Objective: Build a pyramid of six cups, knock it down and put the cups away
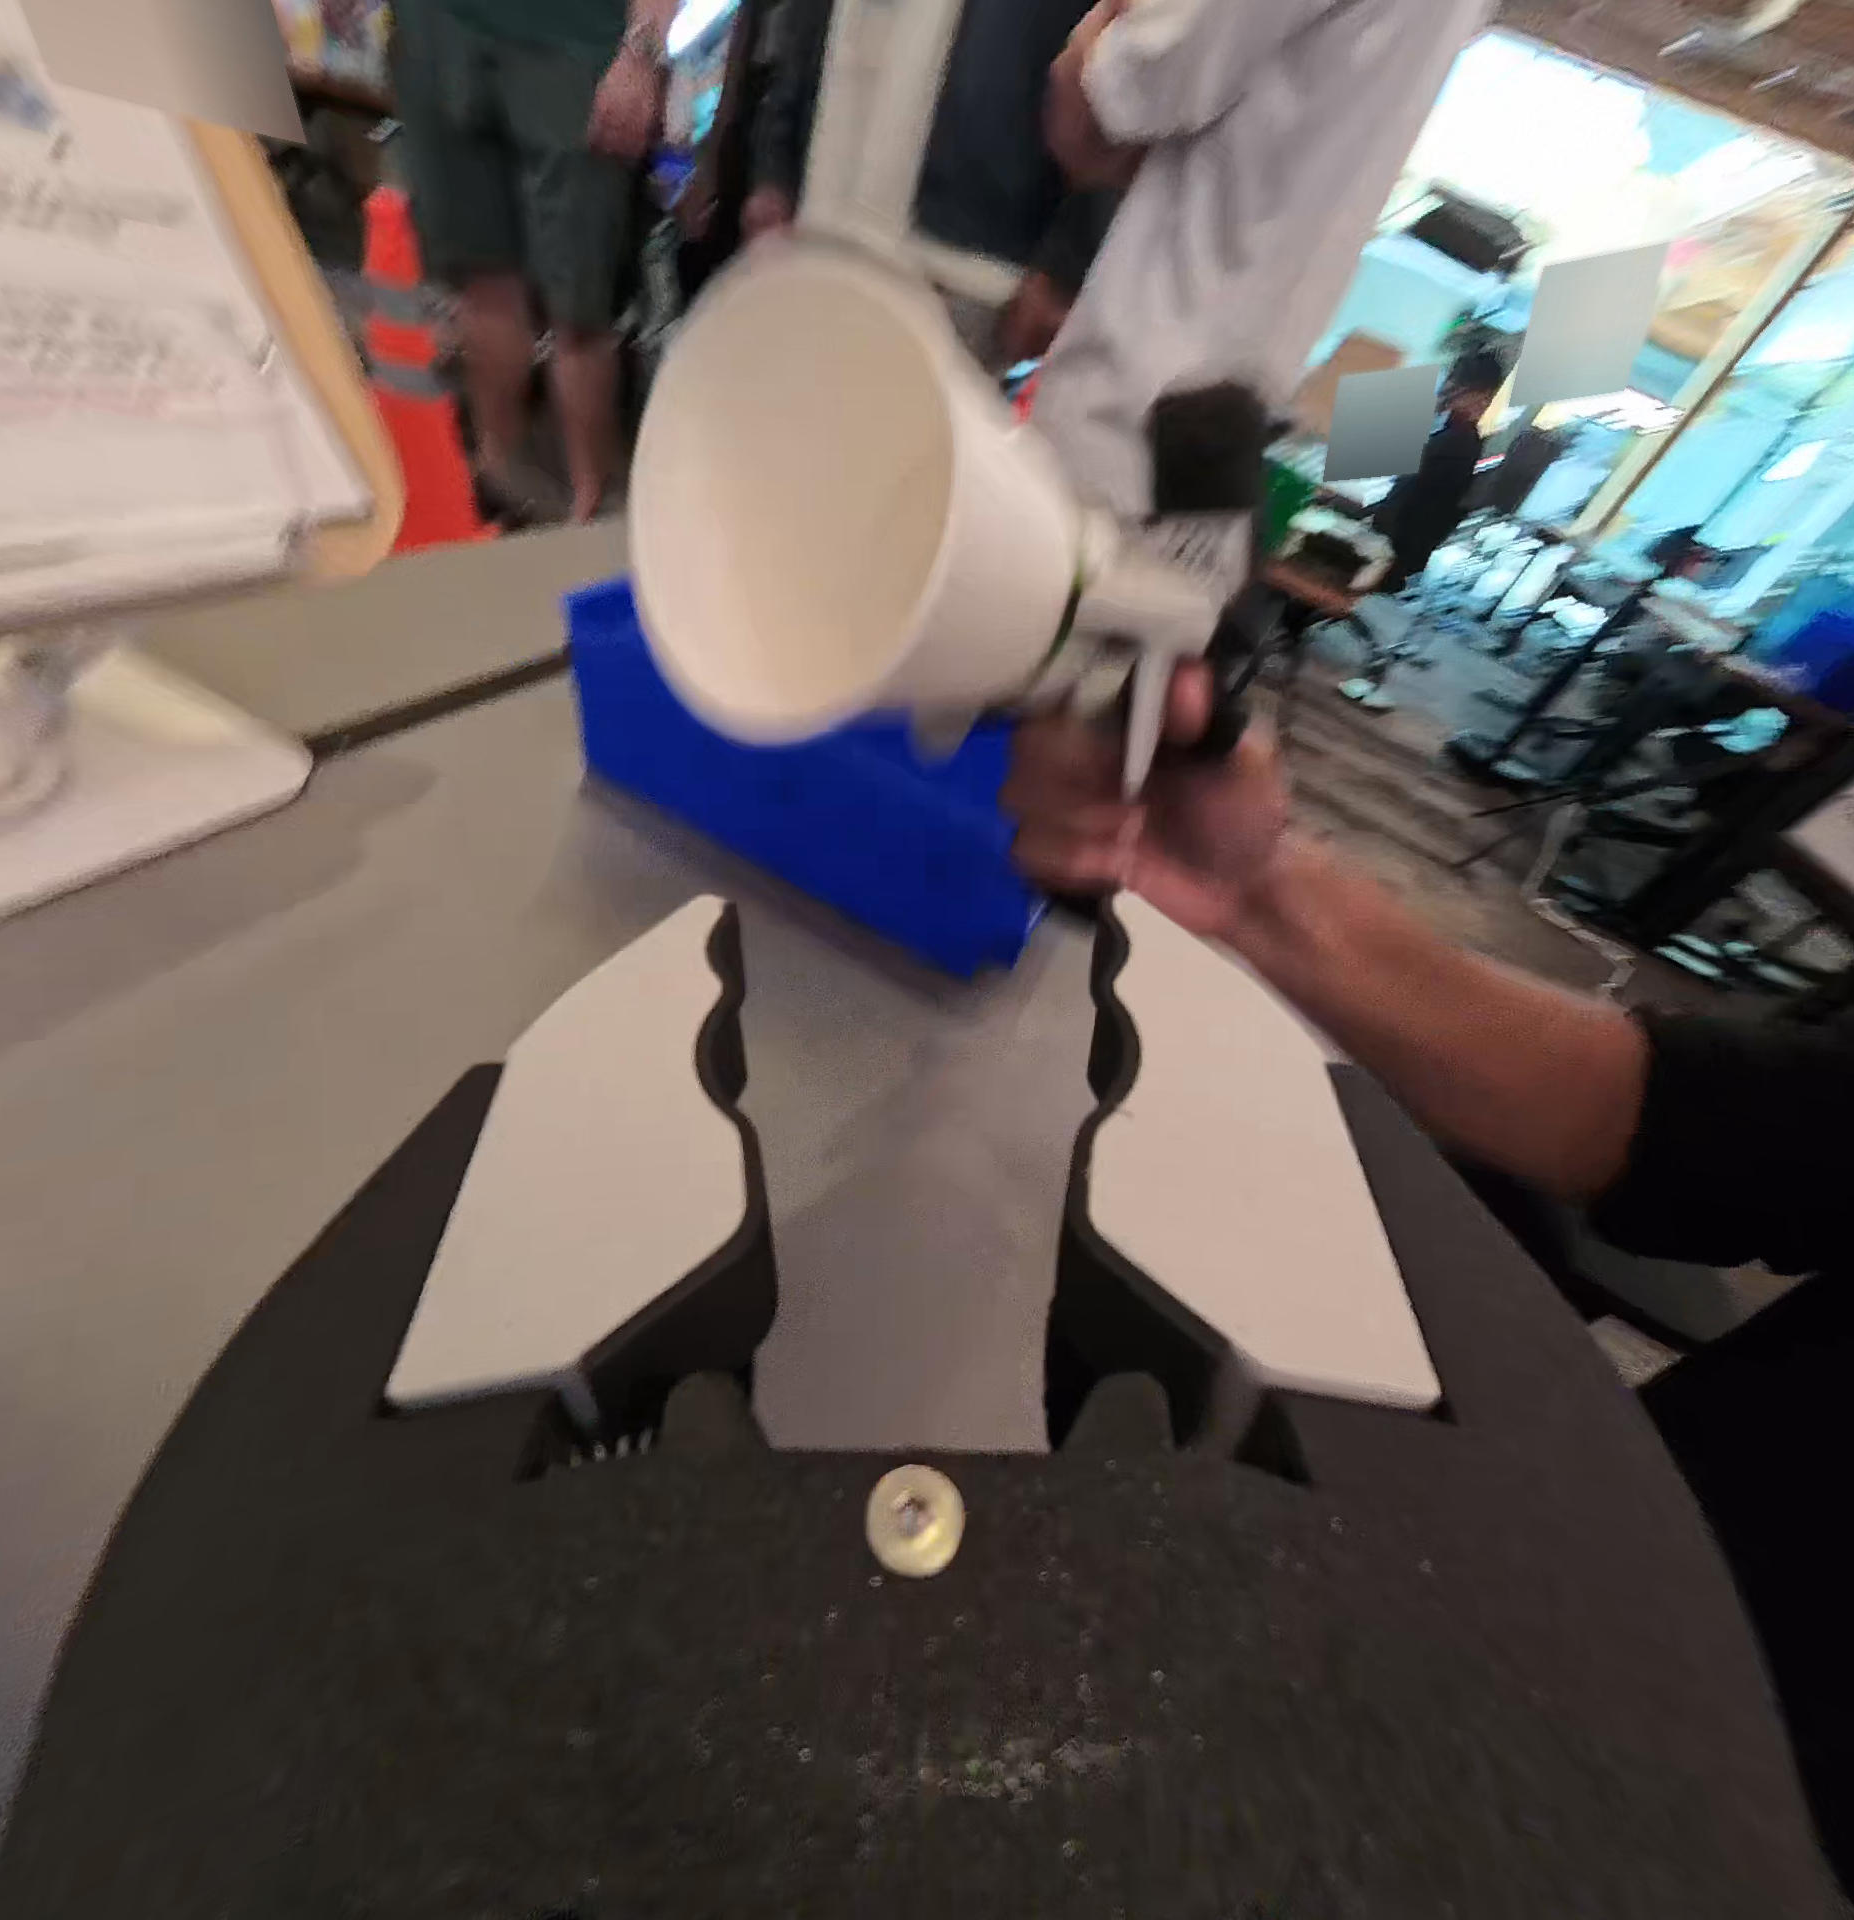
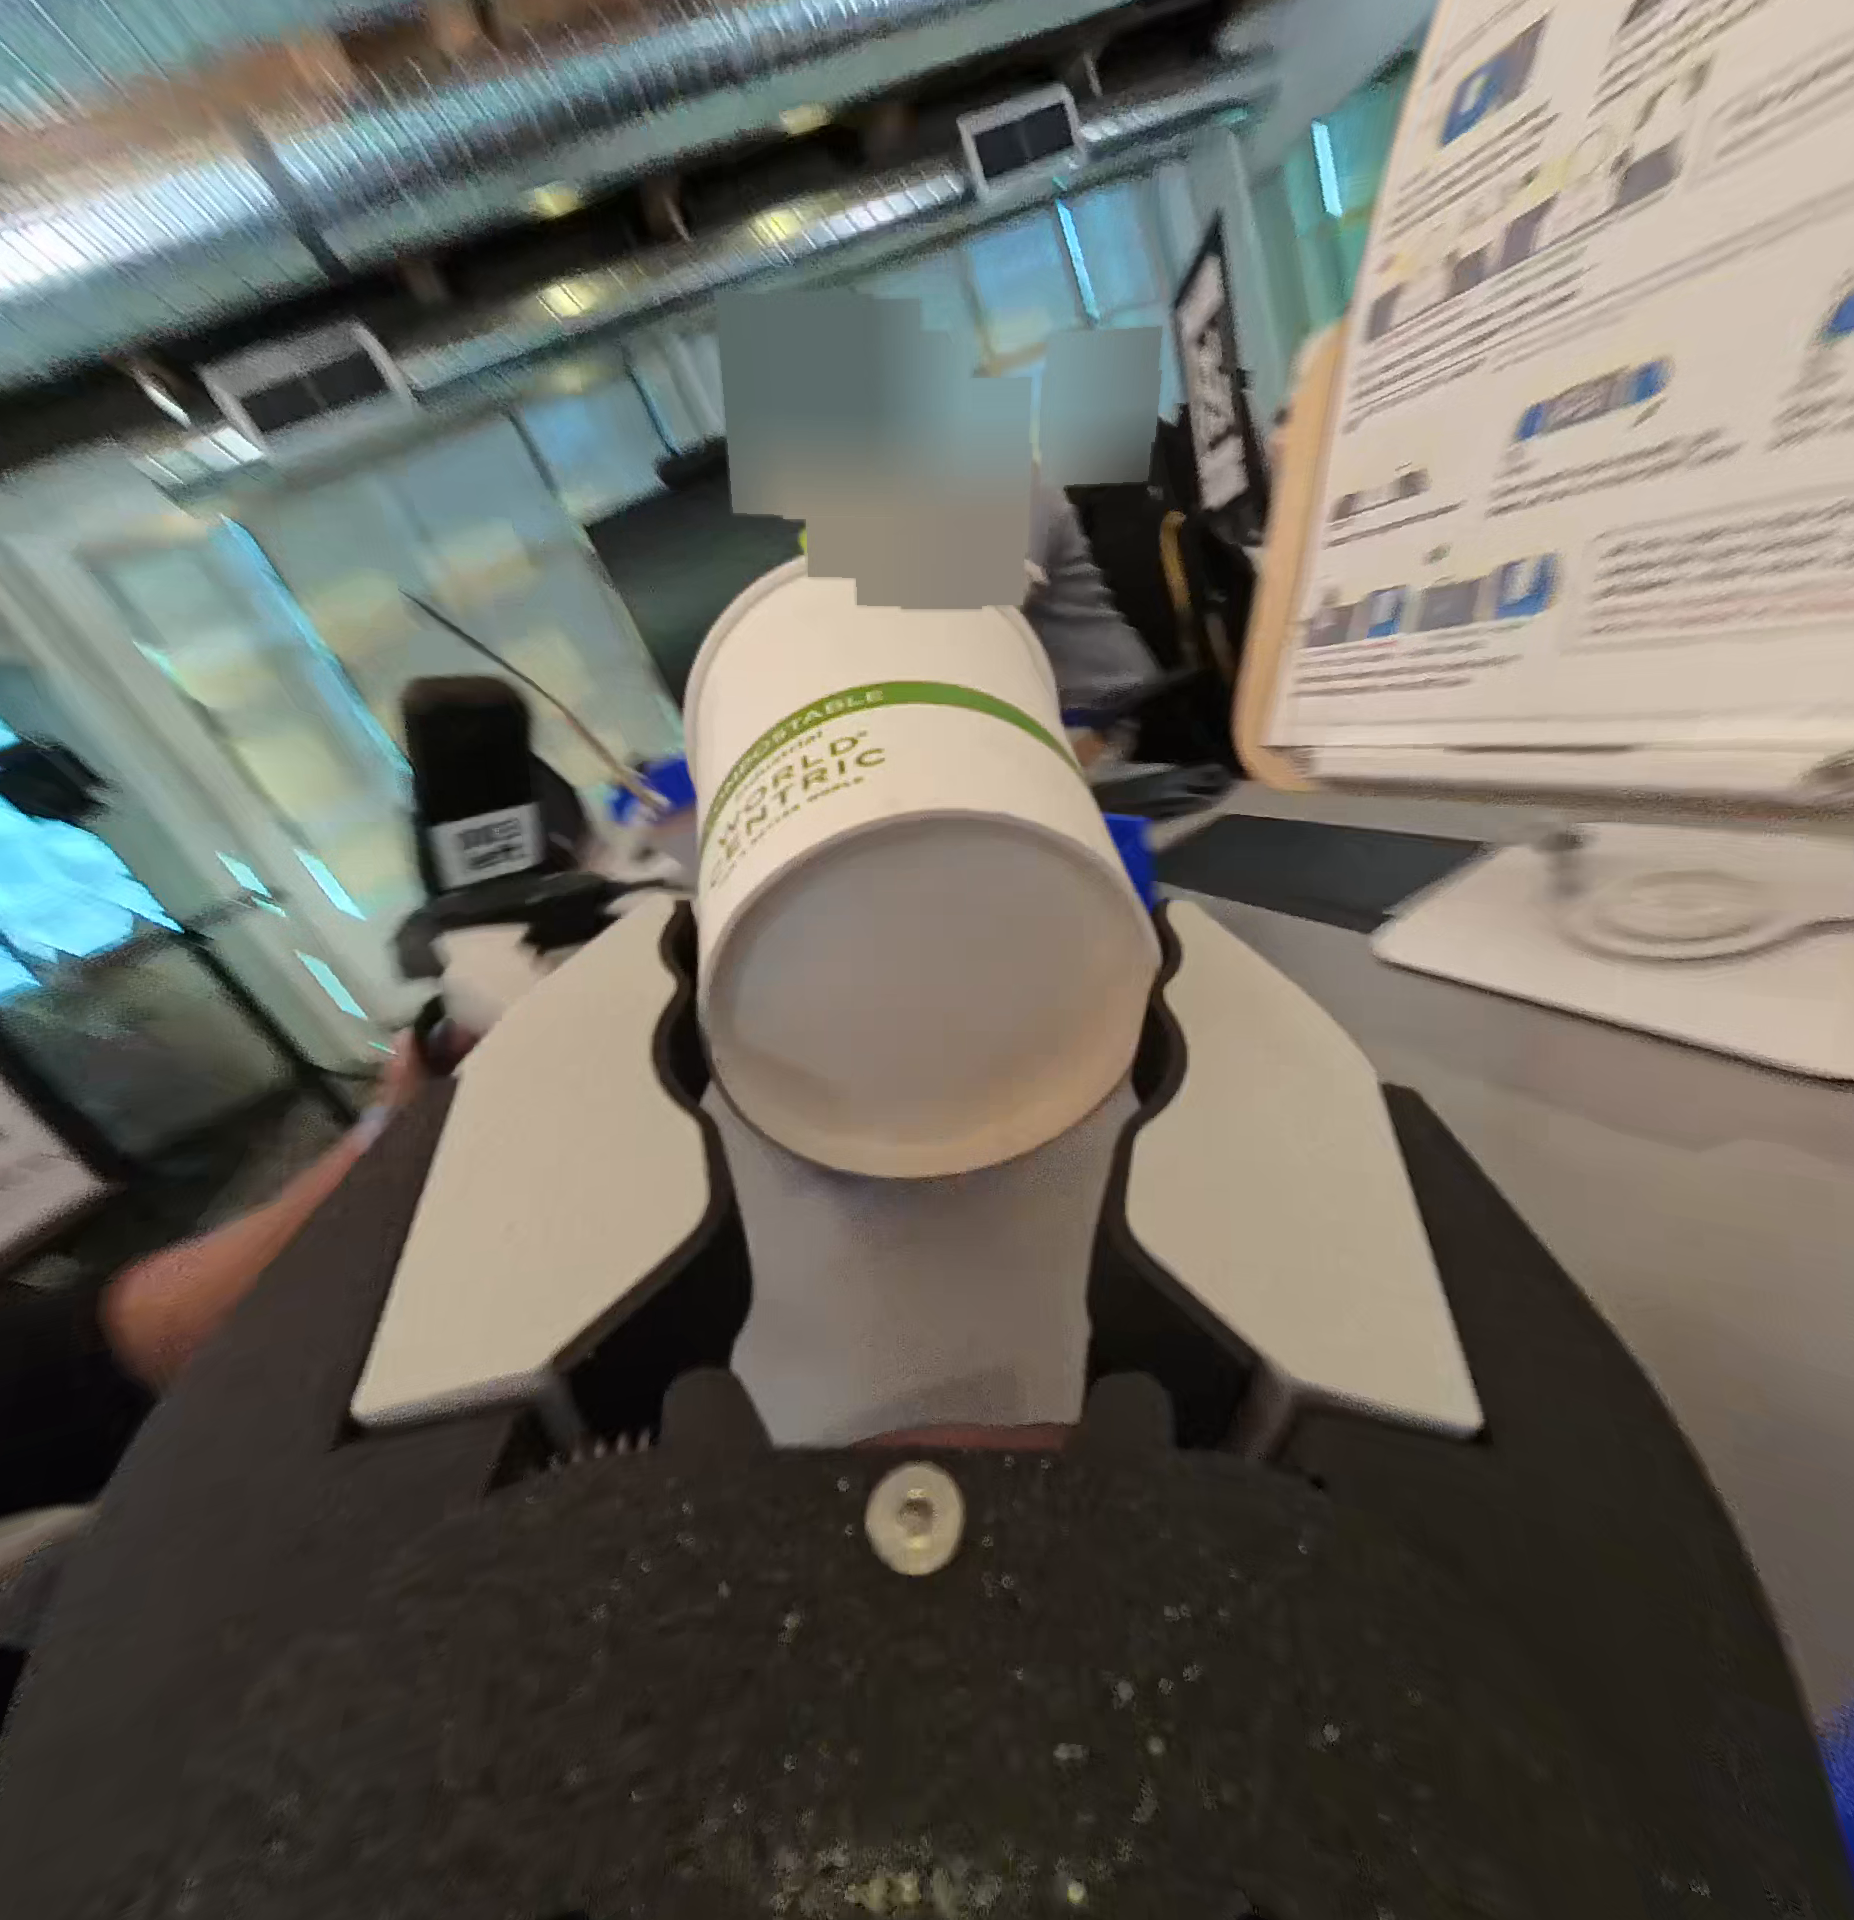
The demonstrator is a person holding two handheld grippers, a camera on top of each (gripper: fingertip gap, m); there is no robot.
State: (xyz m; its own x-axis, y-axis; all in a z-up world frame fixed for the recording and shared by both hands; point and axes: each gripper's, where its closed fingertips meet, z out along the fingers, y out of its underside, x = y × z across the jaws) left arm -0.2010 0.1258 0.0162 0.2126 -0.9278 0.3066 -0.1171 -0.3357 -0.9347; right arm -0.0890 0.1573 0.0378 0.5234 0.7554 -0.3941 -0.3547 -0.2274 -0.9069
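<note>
My right gripper [image 2: 918,935] is shut on a white paper cup [image 2: 923,914] with a green band, its base towards the camera and its mouth pointing away. In the left wrist view the same cup [image 1: 798,499] is held in the air on its side above a blue bin [image 1: 798,821], its open mouth facing the camera, with the right gripper [image 1: 1151,603] and a hand behind it. My left gripper [image 1: 918,935] is open and empty over the grey table [image 1: 279,1039], a little short of the bin.
A white stand with a printed board [image 1: 123,364] stands at the table's left, and shows at the right in the right wrist view [image 2: 1629,416]. People stand behind the table near an orange cone [image 1: 414,384]. The table edge drops off to the right.
</note>
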